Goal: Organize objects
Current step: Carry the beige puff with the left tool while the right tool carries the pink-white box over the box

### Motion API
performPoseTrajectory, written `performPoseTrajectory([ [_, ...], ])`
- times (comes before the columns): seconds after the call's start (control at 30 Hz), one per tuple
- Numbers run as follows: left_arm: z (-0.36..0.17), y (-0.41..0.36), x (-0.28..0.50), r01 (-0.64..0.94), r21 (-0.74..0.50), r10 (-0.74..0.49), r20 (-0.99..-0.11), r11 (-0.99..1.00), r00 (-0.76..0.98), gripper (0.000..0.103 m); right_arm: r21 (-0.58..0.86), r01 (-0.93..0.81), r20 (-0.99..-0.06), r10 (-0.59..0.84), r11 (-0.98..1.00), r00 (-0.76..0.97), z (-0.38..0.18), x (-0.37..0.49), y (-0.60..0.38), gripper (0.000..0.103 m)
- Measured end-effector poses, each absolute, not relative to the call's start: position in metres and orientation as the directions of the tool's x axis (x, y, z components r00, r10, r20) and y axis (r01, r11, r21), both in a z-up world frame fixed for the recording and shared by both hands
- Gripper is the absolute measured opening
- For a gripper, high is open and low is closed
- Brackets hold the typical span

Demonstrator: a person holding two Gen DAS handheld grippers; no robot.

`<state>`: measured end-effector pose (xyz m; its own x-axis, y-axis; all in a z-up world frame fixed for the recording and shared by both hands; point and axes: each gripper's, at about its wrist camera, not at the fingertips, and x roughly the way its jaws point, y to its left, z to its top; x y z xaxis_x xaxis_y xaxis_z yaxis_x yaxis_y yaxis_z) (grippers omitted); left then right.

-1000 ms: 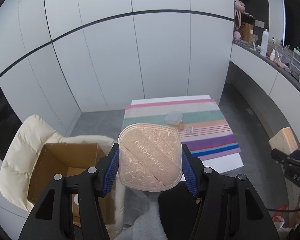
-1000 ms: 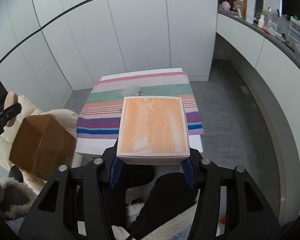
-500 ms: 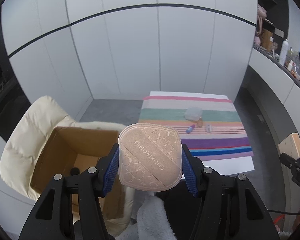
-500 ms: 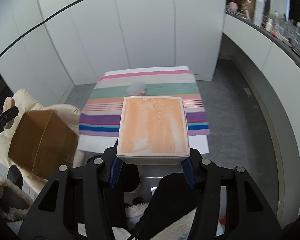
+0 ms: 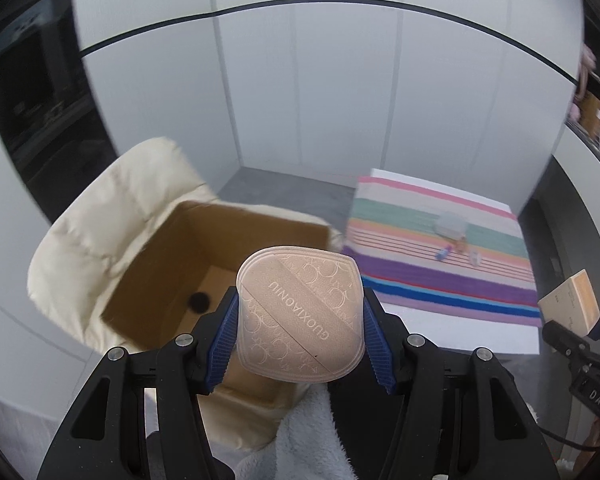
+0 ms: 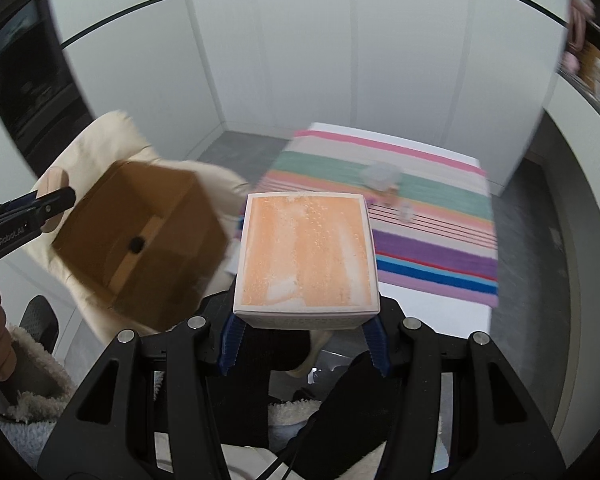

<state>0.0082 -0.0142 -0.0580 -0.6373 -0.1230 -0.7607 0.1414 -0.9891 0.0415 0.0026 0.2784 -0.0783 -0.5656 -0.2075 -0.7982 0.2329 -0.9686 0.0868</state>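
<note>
Cream padded chair (image 5: 100, 216) is sitting at left, w/ an open cardboard box (image 5: 204, 248) resting on its seat; box mouth is tilting toward me and a small dark round thing (image 5: 199, 301) is lying on its floor. To the right, a table w/ striped cloth (image 5: 440, 256) is standing farther off, near the white wall panels. On the cloth, far side, a clear lidded container (image 5: 452, 224) is sitting beside a few tiny bits, too blurred to name.

My right gripper (image 6: 304, 344) is clamping a white box w/ orange face (image 6: 306, 256) between its blue pads, holding it up in front of the cloth's near-left corner, just right of the cardboard box. In the left cam it's showing at far right edge.

My left gripper (image 5: 300, 336) is pinching a beige powder puff (image 5: 300, 312), printed GUOXIAONIU on its strap, pads pressing both its sides. Puff is hanging over the cardboard box's near-right corner, not inside it yet.
</note>
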Motion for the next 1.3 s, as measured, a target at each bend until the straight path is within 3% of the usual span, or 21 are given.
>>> performPoseTrajectory([
  [0.43,-0.072,-0.103,0.040,0.353,0.051,-0.263,-0.767,-0.934,-0.586,0.059,0.111,0.519,-0.800,-0.386,-0.848,-0.459,-0.090,0.004,0.148,0.054],
  [0.9,-0.095,-0.153,0.003,0.434,0.091,-0.351,-0.745,-0.896,-0.568,0.059,0.083,0.616,-0.839,-0.388,-0.783,-0.380,-0.113,-0.022,0.073,0.054],
  [1.03,-0.110,-0.167,-0.015,0.444,0.059,-0.344,-0.728,-0.894,-0.594,0.059,0.083,0.632,-0.845,-0.390,-0.771,-0.365,-0.121,-0.039,0.050,0.054],
  [1.13,-0.126,-0.176,-0.035,0.430,0.046,-0.310,-0.762,-0.902,-0.568,0.060,0.082,0.643,-0.847,-0.393,-0.761,-0.357,-0.128,-0.055,0.030,0.054],
  [1.23,-0.135,-0.189,-0.048,0.450,0.019,-0.289,-0.791,-0.893,-0.540,0.068,0.089,0.652,-0.848,-0.401,-0.753,-0.347,-0.134,-0.069,0.013,0.054],
  [1.3,-0.138,-0.198,-0.051,0.461,-0.028,-0.251,-0.809,-0.887,-0.531,0.084,0.113,0.660,-0.836,-0.431,-0.742,-0.341,-0.136,-0.078,0.005,0.055],
])
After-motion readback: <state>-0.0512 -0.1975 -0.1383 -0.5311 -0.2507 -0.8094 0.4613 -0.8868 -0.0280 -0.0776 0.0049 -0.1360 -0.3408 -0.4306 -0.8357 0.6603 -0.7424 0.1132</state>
